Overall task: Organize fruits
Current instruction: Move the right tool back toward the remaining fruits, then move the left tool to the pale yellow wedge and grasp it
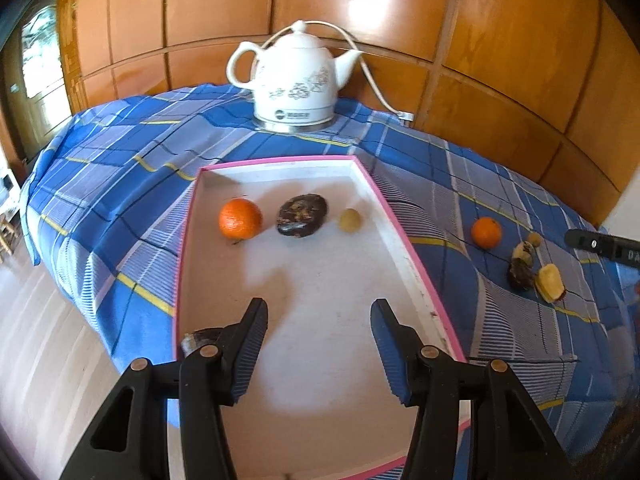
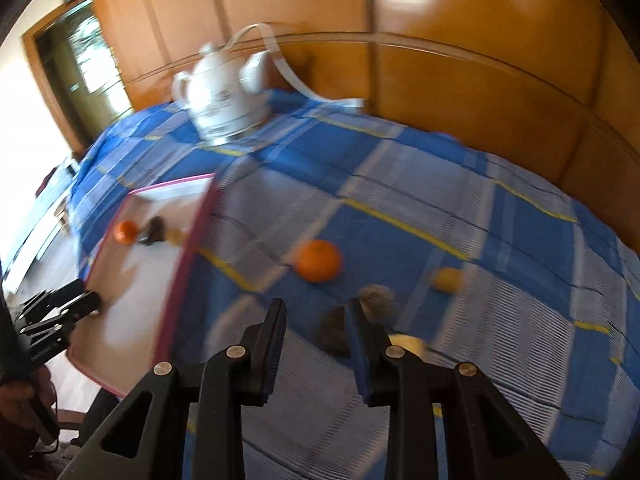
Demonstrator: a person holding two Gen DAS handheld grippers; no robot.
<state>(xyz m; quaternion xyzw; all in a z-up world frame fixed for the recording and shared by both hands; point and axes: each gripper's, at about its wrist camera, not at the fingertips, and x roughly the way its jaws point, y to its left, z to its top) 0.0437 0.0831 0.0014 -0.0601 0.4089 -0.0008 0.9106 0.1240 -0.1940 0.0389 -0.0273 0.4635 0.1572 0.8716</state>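
Observation:
A white tray with a pink rim (image 1: 404,236) lies on the blue checked cloth. In it sit an orange (image 1: 240,218), a dark brown fruit (image 1: 301,215) and a small yellow fruit (image 1: 350,220). My left gripper (image 1: 319,316) is open and empty above the tray's near half. To the right on the cloth lie a second orange (image 1: 486,232), a dark fruit (image 1: 520,274) and pale yellow pieces (image 1: 550,282). My right gripper (image 2: 317,312) is open and empty over the cloth, just short of that orange (image 2: 319,261) and the dark fruits (image 2: 376,298). The right wrist view is blurred.
A white ceramic kettle (image 1: 294,76) with its cord stands at the back of the table against the wooden panel wall. The tray (image 2: 188,248) lies left of my right gripper. The table edge drops to the floor on the left.

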